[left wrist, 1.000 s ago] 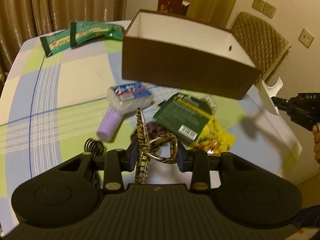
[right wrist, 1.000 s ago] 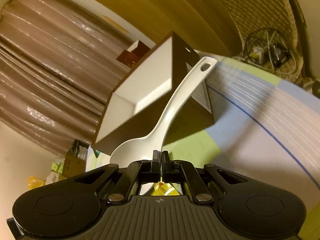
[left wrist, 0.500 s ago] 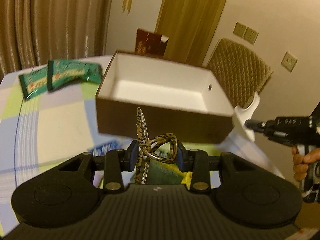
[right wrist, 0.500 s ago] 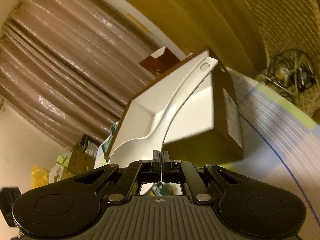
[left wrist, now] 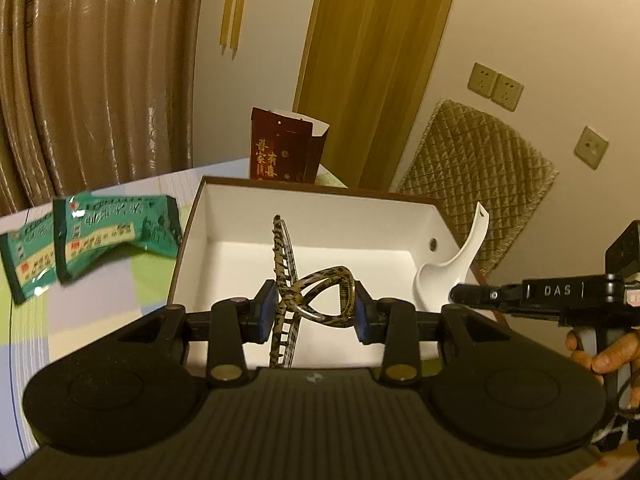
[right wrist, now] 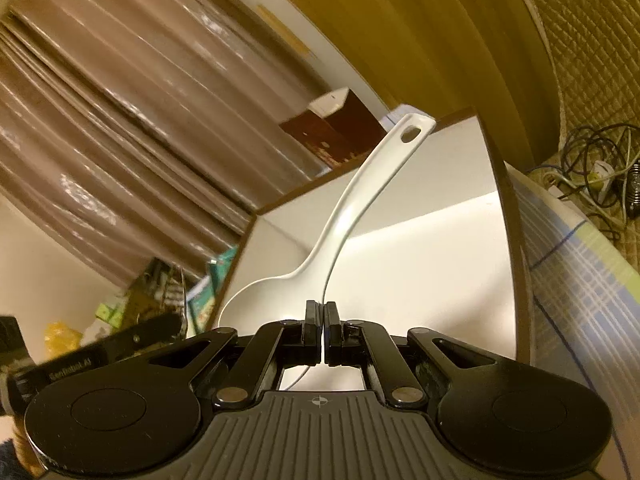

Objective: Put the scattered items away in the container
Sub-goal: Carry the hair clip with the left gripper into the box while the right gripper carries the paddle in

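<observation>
A brown box (left wrist: 192, 236) with a white inside stands on the checked tablecloth. My left gripper (left wrist: 314, 312) is shut on a leopard-print hair claw (left wrist: 308, 292), held over the box's near side. In the left wrist view my right gripper (left wrist: 460, 294) comes in from the right, shut on a white spoon (left wrist: 452, 268) whose handle points up over the box's right wall. The right wrist view shows the same gripper (right wrist: 322, 332) pinching the rim of the white spoon (right wrist: 344, 216) above the box's (right wrist: 500, 208) white floor. The box floor looks bare.
Two green snack packets (left wrist: 100, 240) lie on the table left of the box. A dark red carton (left wrist: 280, 150) stands behind it. A quilted chair back (left wrist: 480, 184) is at the right, curtains hang on the left, and cables (right wrist: 592, 168) lie on the floor.
Both grippers travelled forward and a little up with their loads. They now hang over the box's open top, and the loose items on the table have dropped out of view.
</observation>
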